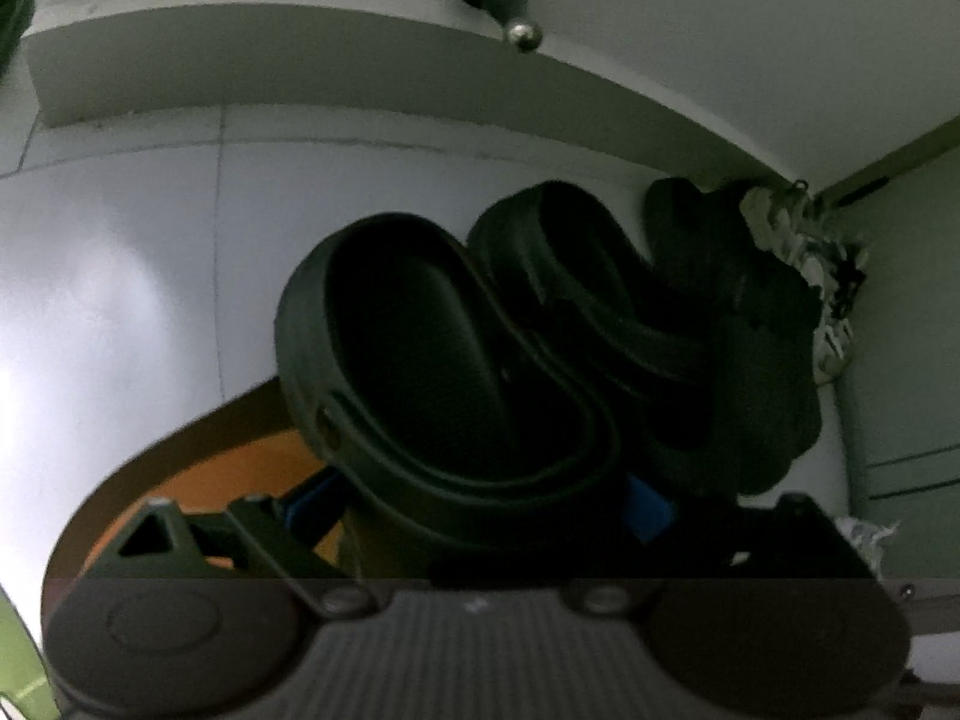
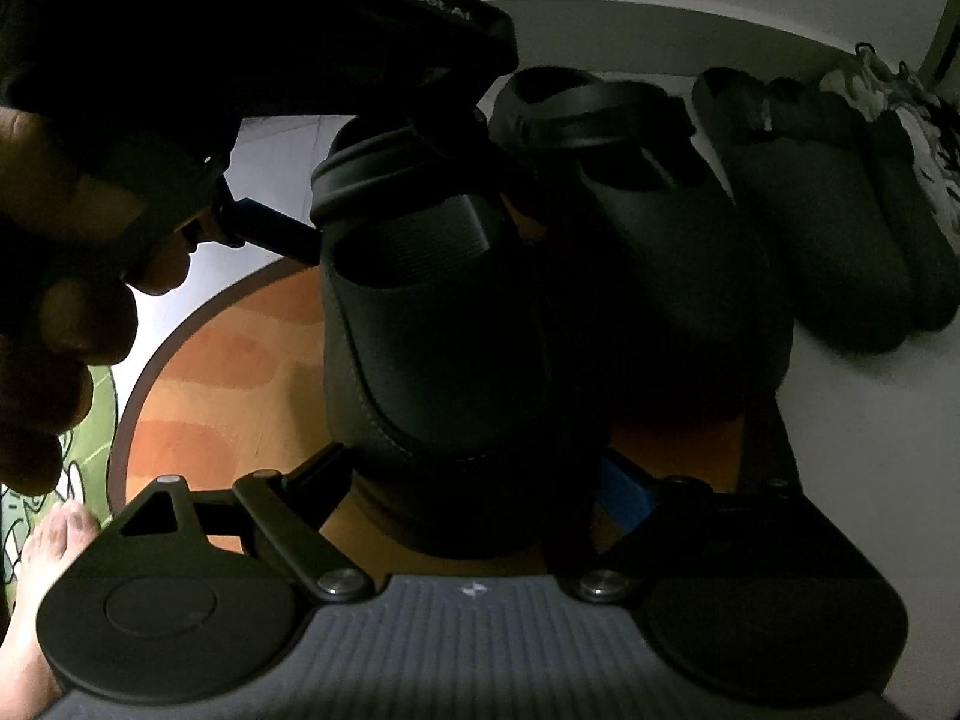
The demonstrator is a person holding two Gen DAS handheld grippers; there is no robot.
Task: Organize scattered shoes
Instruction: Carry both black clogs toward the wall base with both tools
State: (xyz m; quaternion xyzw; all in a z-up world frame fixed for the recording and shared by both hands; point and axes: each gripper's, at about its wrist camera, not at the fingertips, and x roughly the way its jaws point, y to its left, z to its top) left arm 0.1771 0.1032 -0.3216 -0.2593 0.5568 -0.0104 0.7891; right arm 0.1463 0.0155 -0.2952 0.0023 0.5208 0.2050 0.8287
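The black clog (image 2: 432,324) stood with its toe toward the right wrist camera, partly on the round orange mat (image 2: 234,372) and close beside a second black clog (image 2: 654,228). Further right, a pair of dark slippers (image 2: 840,210) and a light sneaker (image 2: 918,138) formed a row along the white wall base (image 2: 600,30).

The right gripper (image 2: 480,480) had its fingers spread wide on both sides of the clog's toe, and it looked as if they held the toe lightly, though the shadow made real contact hard to confirm. The left gripper (image 2: 384,192) reached into the heel opening of the same clog; in its own view the fingers (image 1: 648,510) were mostly hidden behind the clog (image 1: 444,360), so its grip could not be told.

The main risk was a twist: two grippers on one soft shoe could pull it out of line with its partner (image 1: 576,276). The heel strap could also catch on a finger when it left, dragging the clog away from the row. A push too strong could knock the neighbour shoes against each other.
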